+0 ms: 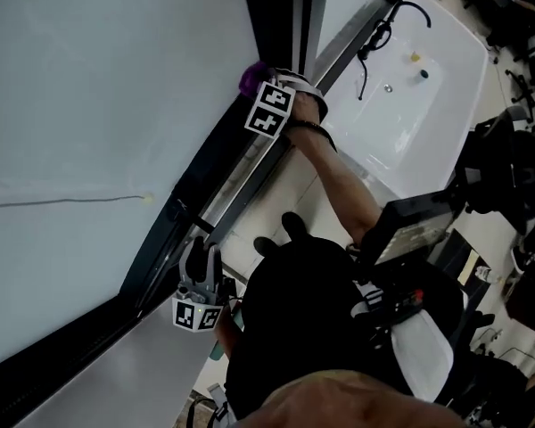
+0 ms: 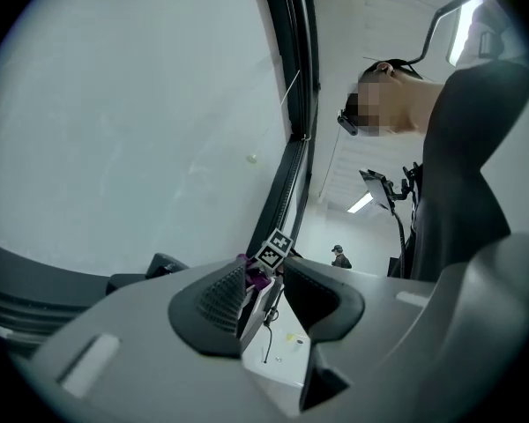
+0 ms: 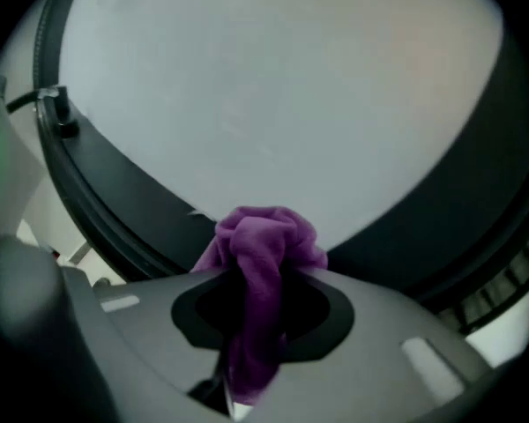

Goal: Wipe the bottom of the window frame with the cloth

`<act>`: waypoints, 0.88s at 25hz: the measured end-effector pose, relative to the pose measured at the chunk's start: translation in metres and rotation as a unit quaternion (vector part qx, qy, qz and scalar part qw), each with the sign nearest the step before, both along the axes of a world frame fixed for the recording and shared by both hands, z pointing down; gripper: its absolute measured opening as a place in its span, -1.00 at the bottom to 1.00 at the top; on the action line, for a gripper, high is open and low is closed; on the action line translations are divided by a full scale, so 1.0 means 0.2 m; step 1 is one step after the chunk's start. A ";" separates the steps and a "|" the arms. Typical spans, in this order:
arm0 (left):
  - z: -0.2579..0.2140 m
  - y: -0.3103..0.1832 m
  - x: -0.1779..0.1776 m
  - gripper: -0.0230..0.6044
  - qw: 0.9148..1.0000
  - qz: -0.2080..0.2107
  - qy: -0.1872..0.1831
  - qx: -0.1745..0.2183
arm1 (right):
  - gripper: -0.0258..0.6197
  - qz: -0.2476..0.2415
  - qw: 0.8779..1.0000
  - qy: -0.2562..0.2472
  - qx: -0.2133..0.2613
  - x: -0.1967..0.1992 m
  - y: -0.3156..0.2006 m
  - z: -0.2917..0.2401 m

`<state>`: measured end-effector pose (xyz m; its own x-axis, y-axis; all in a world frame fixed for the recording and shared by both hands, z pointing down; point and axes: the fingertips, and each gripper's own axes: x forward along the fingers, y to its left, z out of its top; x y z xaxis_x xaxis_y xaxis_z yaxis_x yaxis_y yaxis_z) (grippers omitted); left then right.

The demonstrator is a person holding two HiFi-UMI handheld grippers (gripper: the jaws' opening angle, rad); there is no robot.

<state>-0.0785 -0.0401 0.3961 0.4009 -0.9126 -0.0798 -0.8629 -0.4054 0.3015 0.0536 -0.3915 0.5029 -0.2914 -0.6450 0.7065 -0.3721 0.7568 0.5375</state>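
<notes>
Window pane: pale, fills the left; a thin cord crosses it.
Left tool: low beside the window frame, jaws parted with nothing between them; the marker cube of the other tool shows through the gap.
Cloth: purple, bunched, pressed against the frame's dark bottom rail at the edge of the glass.
Right tool: clenched on the cloth, farther along the rail.
Forearm: reaches across the rail and covers part of it.
White surface: right of the frame, carrying a black cable.
</notes>
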 end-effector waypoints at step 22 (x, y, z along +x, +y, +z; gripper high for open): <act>-0.06 0.10 -0.01 -0.50 0.999 -0.029 -0.013 0.018 | -0.67 0.001 0.987 0.149 0.064 0.00 -0.08 0.02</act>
